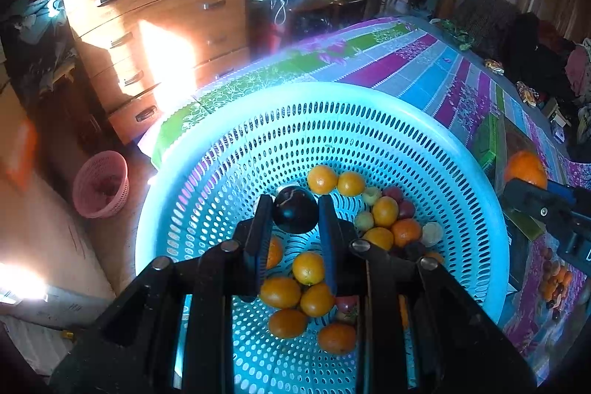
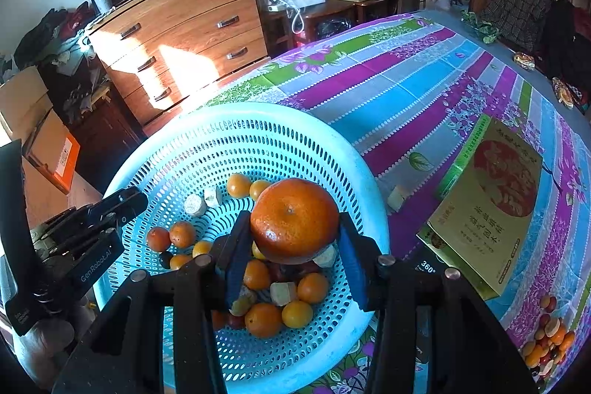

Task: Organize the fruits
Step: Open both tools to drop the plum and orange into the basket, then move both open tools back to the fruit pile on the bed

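My left gripper [image 1: 295, 207] is shut on a dark, round plum-like fruit [image 1: 295, 220] and hangs over the light blue perforated basket [image 1: 332, 95]. Several small oranges [image 1: 308, 267], along with pale and reddish fruits, lie in the basket's bottom. In the right wrist view, my right gripper [image 2: 294, 222] is shut on a large orange tangerine [image 2: 295, 216], held above the right half of the same basket [image 2: 258, 113]. Each gripper shows at the edge of the other's view: the right gripper [image 1: 532, 196] with its tangerine [image 1: 526, 168], and the left gripper [image 2: 125, 215].
The basket stands on a table with a striped floral cloth [image 2: 406, 80]. A green and gold box [image 2: 487, 209] lies to the right, with a small heap of loose fruits [image 2: 546, 338] nearer me. A pale chunk [image 2: 397, 198] sits beside the basket. A wooden dresser [image 1: 159, 36] and pink bin [image 1: 101, 183] stand left.
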The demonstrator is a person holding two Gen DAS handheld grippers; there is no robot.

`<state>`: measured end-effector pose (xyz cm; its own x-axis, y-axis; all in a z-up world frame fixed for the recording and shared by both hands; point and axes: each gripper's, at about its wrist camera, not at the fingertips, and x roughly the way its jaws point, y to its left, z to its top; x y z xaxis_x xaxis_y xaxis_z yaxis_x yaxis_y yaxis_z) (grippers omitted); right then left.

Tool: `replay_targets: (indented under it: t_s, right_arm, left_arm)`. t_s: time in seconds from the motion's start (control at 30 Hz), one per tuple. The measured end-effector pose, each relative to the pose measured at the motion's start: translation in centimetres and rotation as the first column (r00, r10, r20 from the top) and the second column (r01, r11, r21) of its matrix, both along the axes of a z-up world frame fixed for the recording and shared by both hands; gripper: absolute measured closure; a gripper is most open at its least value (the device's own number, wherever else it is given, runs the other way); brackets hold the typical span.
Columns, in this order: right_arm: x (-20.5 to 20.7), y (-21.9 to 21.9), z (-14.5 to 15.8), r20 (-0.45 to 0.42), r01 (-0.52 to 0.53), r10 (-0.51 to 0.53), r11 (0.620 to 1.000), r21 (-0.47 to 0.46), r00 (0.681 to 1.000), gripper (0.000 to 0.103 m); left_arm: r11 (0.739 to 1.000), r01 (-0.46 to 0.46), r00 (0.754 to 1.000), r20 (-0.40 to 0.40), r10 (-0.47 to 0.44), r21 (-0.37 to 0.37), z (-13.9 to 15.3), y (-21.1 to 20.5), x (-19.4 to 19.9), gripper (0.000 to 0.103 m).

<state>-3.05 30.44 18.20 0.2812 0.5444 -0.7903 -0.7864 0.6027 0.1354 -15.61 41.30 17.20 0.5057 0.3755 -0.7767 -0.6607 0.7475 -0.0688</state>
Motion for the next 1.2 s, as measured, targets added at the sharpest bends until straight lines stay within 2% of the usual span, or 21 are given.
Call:
replay_targets:
  t_s: [0.07, 0.13, 0.2, 0.23, 0.4, 0.47, 0.53, 0.63, 0.73, 0.8, 0.83, 0.93, 1.03, 1.2]
  right_arm:
    - [0.0, 0.0, 0.0, 0.008, 0.004, -0.004, 1.0, 0.002, 1.0, 0.053]
    - [0.1, 0.0, 0.0, 0.009, 0.004, -0.004, 1.0, 0.005, 1.0, 0.043]
    - [0.0, -0.1, 0.2, 0.018, 0.005, -0.005, 1.0, 0.009, 1.0, 0.043]
    - [0.0, -0.1, 0.2, 0.016, 0.003, -0.003, 1.0, 0.011, 1.0, 0.043]
    - [-0.4, -1.0, 0.7, 0.036, 0.008, -0.009, 1.0, 0.028, 0.999, 0.043]
    - [-1.2, -1.9, 1.6, 0.094, 0.019, -0.022, 0.999, 0.034, 0.995, 0.042]
    - [-2.1, -3.2, 2.6, 0.173, 0.043, -0.049, 0.998, 0.039, 0.984, 0.036]
    - [-3.5, -5.7, 4.8, 0.307, 0.101, -0.119, 0.992, 0.074, 0.944, 0.024]
    - [-4.8, -8.7, 7.3, 0.409, 0.15, -0.194, 0.979, 0.136, 0.892, 0.019]
    - [-5.0, -10.7, 8.5, 0.424, 0.181, -0.235, 0.97, 0.165, 0.875, 0.016]
    - [-5.0, -11.9, 9.0, 0.431, 0.212, -0.269, 0.961, 0.177, 0.861, 0.011]
    - [-4.8, -14.8, 10.2, 0.441, 0.279, -0.334, 0.942, 0.186, 0.833, 0.01]
    - [-4.5, -17.5, 10.8, 0.481, 0.36, -0.39, 0.92, 0.158, 0.785, 0.01]
    - [-4.4, -22.0, 12.0, 0.501, 0.442, -0.463, 0.881, 0.169, 0.732, 0.006]
  left_arm:
    - [1.0, 0.001, 1.0, -0.011, -0.001, -0.008, -0.3, 0.0, 0.1, 0.077]
    - [1.0, -0.002, 1.0, -0.018, 0.002, -0.008, -0.5, 0.0, 0.2, 0.07]
    - [1.0, -0.007, 1.0, -0.015, 0.007, 0.013, -0.3, -0.2, 0.2, 0.038]
    - [1.0, -0.01, 1.0, -0.011, 0.01, 0.025, -0.2, -0.3, 0.1, 0.033]
    - [0.999, -0.013, 1.0, 0.0, 0.013, 0.049, 0.4, -0.7, 0.1, 0.032]
    - [0.999, -0.018, 1.0, 0.026, 0.017, 0.05, 0.9, -1.0, -0.1, 0.032]
    - [0.998, -0.017, 0.998, 0.062, 0.013, 0.062, 1.8, -1.6, -0.3, 0.032]
    - [0.997, -0.007, 0.994, 0.111, -0.001, 0.075, 3.3, -2.7, -0.2, 0.031]
    - [0.995, 0.02, 0.988, 0.151, -0.034, 0.095, 4.9, -4.3, 0.1, 0.03]
    - [0.994, 0.043, 0.983, 0.172, -0.061, 0.105, 5.7, -5.6, 0.4, 0.029]
    - [0.993, 0.052, 0.981, 0.181, -0.071, 0.109, 6.0, -6.2, 0.5, 0.029]
    - [0.989, 0.087, 0.973, 0.202, -0.109, 0.116, 6.7, -8.3, 1.0, 0.027]
    - [0.984, 0.123, 0.968, 0.205, -0.147, 0.126, 7.1, -10.5, 1.6, 0.027]
    - [0.971, 0.185, 0.953, 0.212, -0.216, 0.153, 8.2, -14.1, 2.2, 0.027]
